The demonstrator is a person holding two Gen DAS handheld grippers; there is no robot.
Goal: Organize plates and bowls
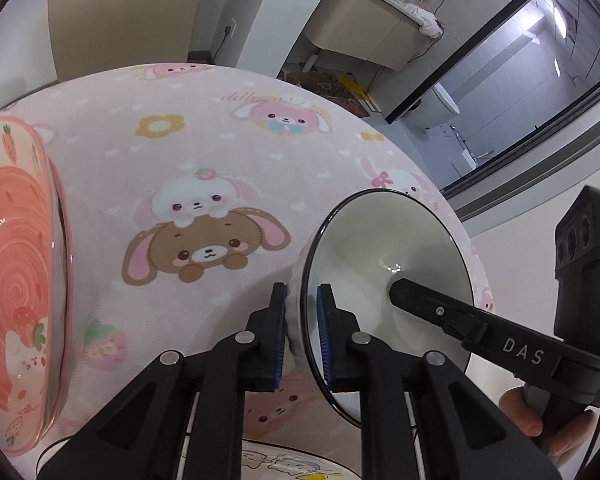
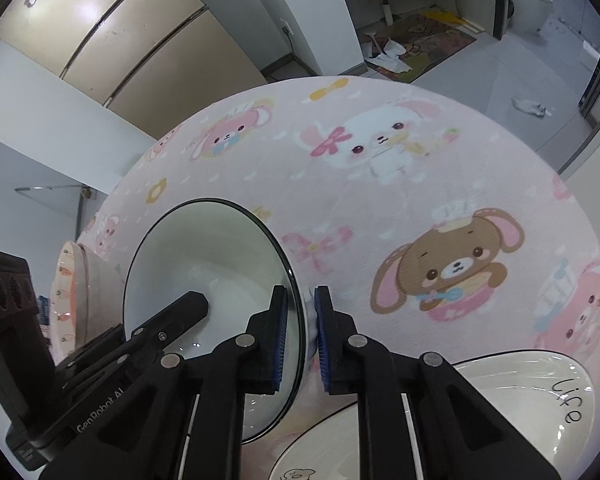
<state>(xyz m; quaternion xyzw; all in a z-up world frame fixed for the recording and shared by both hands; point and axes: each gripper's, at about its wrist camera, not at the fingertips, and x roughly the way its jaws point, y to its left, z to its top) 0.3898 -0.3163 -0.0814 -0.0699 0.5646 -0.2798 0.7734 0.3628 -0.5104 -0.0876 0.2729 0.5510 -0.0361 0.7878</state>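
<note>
Pink bowl (image 1: 16, 280): at the far left, standing on the bench (image 1: 204, 128); salmon spiral inside, strawberry prints, pale rim; in the right wrist view (image 2: 70, 296) it shows just behind the white bowl.
Left tongs (image 1: 302, 336): pinching the white bowl's left rim, one blue pad outside the wall and one inside.
White bowl (image 1: 384, 264): between the two tongs, tilted so its mouth faces the cameras; glossy plain white inside, thin dark rim, a small highlight near the bottom; whether it touches the bench, I cannot tell.
Right tongs (image 2: 300, 334): pinching the opposite rim of the white bowl (image 2: 208, 256), pads on either side of the wall; in the left wrist view one black finger (image 1: 432, 308) reaches into the bowl.
Plate (image 2: 540, 396): at the lower right on the bench, cream, glossy, with the word "life" in black; near the right tongs, apart from the white bowl.
Bench: covered by a pink cloth printed with bunnies, bears, bows and flowers.
Cartoon plate (image 1: 284, 464): only an edge shows at the bottom, below the left tongs, with a drawn figure.
</note>
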